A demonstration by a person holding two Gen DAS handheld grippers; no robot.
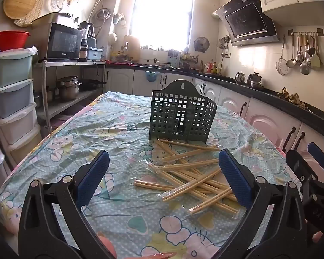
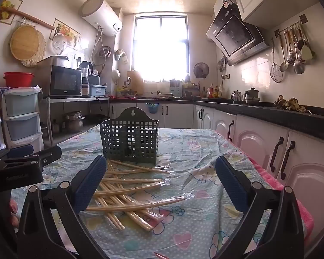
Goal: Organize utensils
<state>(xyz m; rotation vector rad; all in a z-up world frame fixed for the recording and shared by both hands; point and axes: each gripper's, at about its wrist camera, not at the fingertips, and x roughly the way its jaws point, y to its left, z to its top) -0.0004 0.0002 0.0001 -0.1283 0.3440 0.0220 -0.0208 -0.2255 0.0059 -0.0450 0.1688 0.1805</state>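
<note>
We judge the task to be at its opening step: no chopstick is yet in the holder [image 1: 182, 113], so far as its grid walls let us see, and none is gripped. The chopsticks [image 1: 194, 177] lie in a loose, crossed pile on the worktop [image 1: 123, 129], just in front of the green holder, which stands upright near the middle of the patterned cloth. Some appear to be wrapped in clear film. The left tongs [image 1: 163, 177] hang wide apart above the near side of the pile and grip nothing. The right tongs [image 2: 159, 183] are likewise spread wide and empty, with the pile toward their left finger. We expect the next move to be a single pick: lower one set of tongs over a chopstick lying on top of the pile, close across its shaft, and lift it clear. The sticks overlap, so we should choose one that is not pinned by others. It must then be turned upright to enter a compartment of the holder.
</note>
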